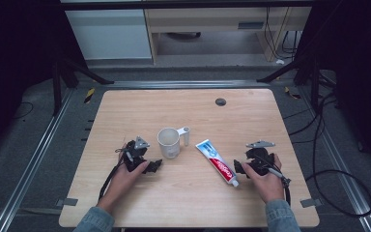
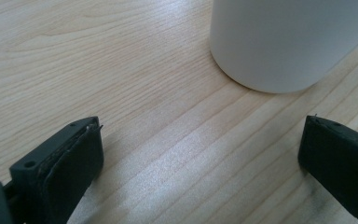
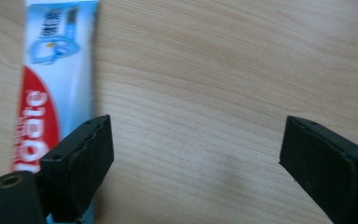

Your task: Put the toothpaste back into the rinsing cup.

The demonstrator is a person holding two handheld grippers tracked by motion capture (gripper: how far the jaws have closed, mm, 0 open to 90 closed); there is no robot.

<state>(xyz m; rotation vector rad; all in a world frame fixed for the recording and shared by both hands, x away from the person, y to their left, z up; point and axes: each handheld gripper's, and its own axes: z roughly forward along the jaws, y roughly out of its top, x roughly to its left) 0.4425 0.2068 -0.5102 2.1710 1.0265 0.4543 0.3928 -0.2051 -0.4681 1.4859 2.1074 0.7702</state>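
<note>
Clearly, the white ceramic mug (image 1: 169,142) with its side handle stands upright near the middle of the light wooden worktop (image 1: 183,104), and I take it as the landmark for all places. To the right of the mug, close but apart from it, lies the flat toothpaste tube with blue, white and red print (image 1: 216,161); it lies slantwise, its flat crimped end toward the mug and its small white cap pointing away, toward the person's edge. The left gripper (image 1: 150,166) rests low on the worktop just on the near-left side of the mug, and in the left gripper view its jaws stand wide apart with only bare wood between them, so it is released and holds nothing; the round wall of the mug (image 2: 284,42) rises just ahead of them. The right gripper (image 1: 240,168) sits on the far side of the tube from the mug, almost at the cap end. In the right gripper view its jaws are also spread wide over bare wood, and the tube (image 3: 56,84) lies beside the left jaw, not between the two, so nothing is grasped. I judge that each gripper waits open next to its own thing, probably so that one may steady the mug while the other takes the tube.
</note>
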